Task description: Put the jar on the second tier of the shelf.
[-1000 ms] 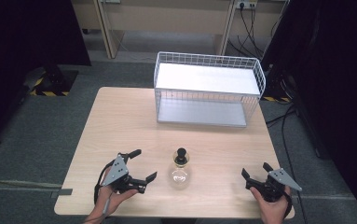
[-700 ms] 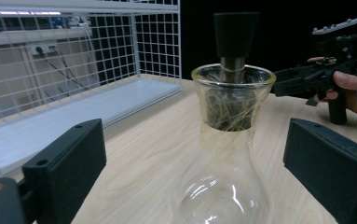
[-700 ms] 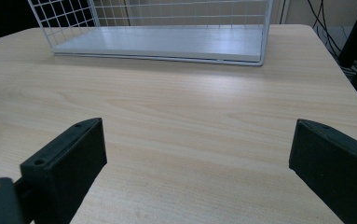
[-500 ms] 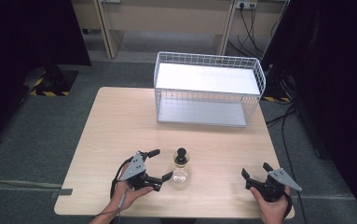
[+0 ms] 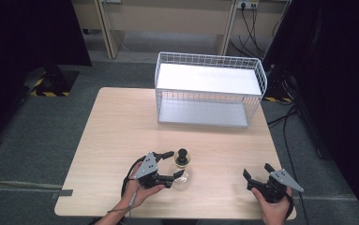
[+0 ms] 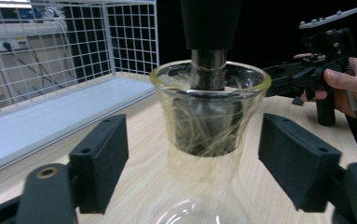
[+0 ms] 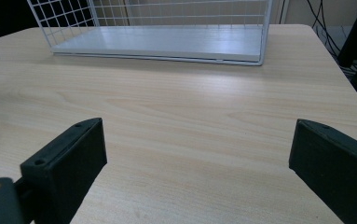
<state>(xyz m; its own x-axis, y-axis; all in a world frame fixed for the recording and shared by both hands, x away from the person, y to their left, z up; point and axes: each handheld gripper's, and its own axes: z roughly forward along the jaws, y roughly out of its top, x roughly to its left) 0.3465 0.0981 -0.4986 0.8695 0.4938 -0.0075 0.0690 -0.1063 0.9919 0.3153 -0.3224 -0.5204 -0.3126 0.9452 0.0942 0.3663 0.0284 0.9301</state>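
1. A clear glass flask (image 5: 182, 174) stands upright on the near half of the wooden table (image 5: 121, 122), roughly midway between the two hands; its round body is see-through and hard to make out from the high view
2. A black stopper (image 6: 209, 23) with a metal collar sits in the flask's flared neck, its dark top rising well above the rim; pale yellowish streaks show inside the glass around the plug
3. The left gripper (image 5: 172, 165) has the flask's neck between its jaws. The jaws have just been closing, yet in the left gripper view a gap shows on each side between the black pads (image 6: 100, 158) and the glass, so they bracket the flask without pressing on it
4. The left hand (image 5: 139, 190) holds that gripper low over the table, coming in from the near edge, its cable trailing back toward the person
5. The right gripper (image 5: 258, 174) rests near the table's near right corner, well apart from the flask; its jaws stand wide with only bare tabletop between them, holding nothing
6. The right hand (image 5: 273, 208) grips it from below the near edge
7. A white wire basket (image 5: 209, 89) with a pale flat floor stands at the far side of the table, well apart from the flask, with bare wood between them
8. Beyond the table lie grey carpet, dark curtains at both sides and cables on the floor at the far right
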